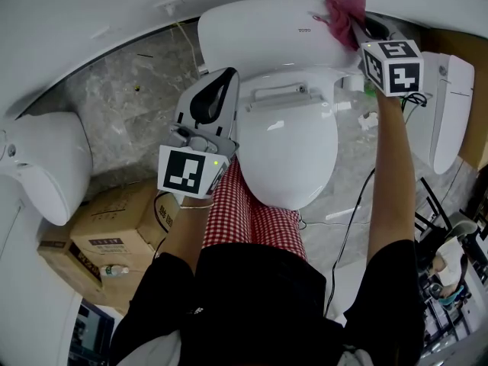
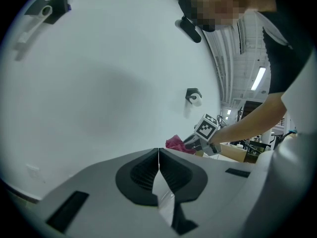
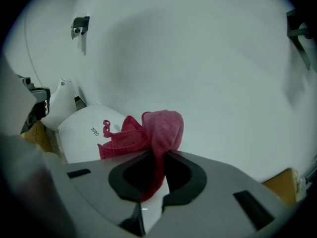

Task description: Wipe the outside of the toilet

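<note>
Head view, toilet at centre. I hold my right gripper (image 1: 360,30) at 1 o'clock, its jaws pinching a crumpled pink terry cloth (image 1: 343,10) over the right end of the rounded white tank (image 1: 259,25); whether the cloth touches the tank I cannot tell. The white ceramic toilet (image 1: 293,151) has its lid down. My left gripper (image 1: 217,94) hovers at 10 o'clock of the lid, jaws pressed together on nothing. A brown cardboard box (image 1: 114,235) sits at 8 o'clock.

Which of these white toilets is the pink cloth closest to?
The middle toilet, straight ahead: the right gripper holds the pink cloth at its tank. The left toilet and right toilet stand apart.
</note>
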Demonstrator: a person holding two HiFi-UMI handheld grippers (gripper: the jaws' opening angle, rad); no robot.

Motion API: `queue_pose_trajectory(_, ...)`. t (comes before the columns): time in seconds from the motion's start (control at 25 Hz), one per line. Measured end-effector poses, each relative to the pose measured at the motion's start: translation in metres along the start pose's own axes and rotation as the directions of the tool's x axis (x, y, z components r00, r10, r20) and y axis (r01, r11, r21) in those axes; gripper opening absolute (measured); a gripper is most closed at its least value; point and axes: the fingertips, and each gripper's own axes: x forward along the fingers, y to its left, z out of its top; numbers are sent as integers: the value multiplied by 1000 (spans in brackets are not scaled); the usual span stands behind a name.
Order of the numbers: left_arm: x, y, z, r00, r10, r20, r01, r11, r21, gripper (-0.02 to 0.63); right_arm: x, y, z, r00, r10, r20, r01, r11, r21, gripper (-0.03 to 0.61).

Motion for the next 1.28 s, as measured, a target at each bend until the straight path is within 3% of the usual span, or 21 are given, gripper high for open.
queue_pose_trajectory(0.24,3,-2,-1,1000,-3,0,3,1000,-1,11,-2,-12,-12,1000,-29,-6,29,999,31,60)
queue_pose_trajectory(0.76,3,-3,-10,1000,3,-11,-3,1000,-14,11,-2,-24,-27,996,-83,-37,82,996,-17,60)
queue_pose_trajectory(1.28,-1,0,-13,1000,5,-17,-6,1000,-15,11,-1,-44,-48,992,-126,-15,127,990,64,60)
